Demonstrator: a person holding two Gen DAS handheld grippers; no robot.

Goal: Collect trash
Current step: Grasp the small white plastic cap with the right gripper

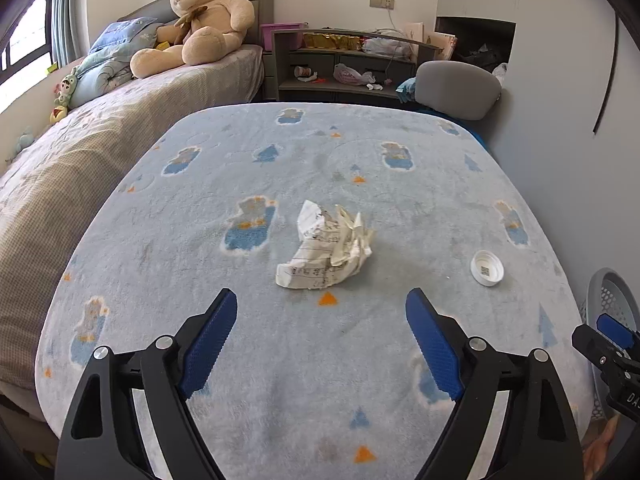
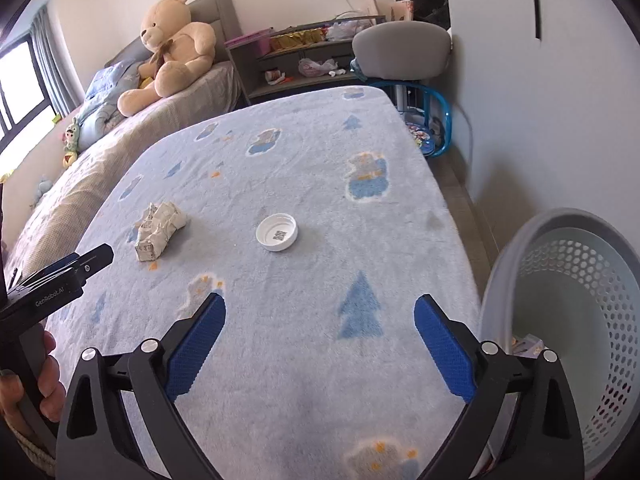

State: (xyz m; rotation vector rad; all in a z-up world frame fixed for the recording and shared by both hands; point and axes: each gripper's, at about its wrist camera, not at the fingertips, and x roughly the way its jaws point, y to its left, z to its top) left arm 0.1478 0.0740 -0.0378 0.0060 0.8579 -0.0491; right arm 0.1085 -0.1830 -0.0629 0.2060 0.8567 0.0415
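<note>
Nearest in the left wrist view, the left tongs (image 1: pixel 320 306) are spread wide over the near part of the table (image 1: pixel 248 360), with nothing between the blue pads (image 1: pixel 208 344). The table is covered with a light blue fluffy cloth printed with bears and small trees. The right tongs (image 2: pixel 320 312) are also spread wide and empty, above the near right part of the same table. At the left edge of the right wrist view, a hand (image 2: pixel 30 384) grips the handle of the left tongs.

Just beside the table on the right, near, stands a grey perforated basket (image 2: pixel 580 288); something small lies at its bottom, but I cannot tell what.

A little further, near the middle of the table, lies a crumpled paper (image 1: pixel 326 252) with printed lines on it. To its right, well apart from it, a white bottle cap (image 2: pixel 277 233) lies with the open side up. Neither is touched by the tongs.

Far behind the table stands a grey chair (image 1: pixel 456 88). On the left is a bed (image 1: pixel 80 152), and at its far end sits a big teddy bear (image 1: pixel 200 20). Against the far wall is a cluttered dark shelf (image 1: pixel 344 64).
</note>
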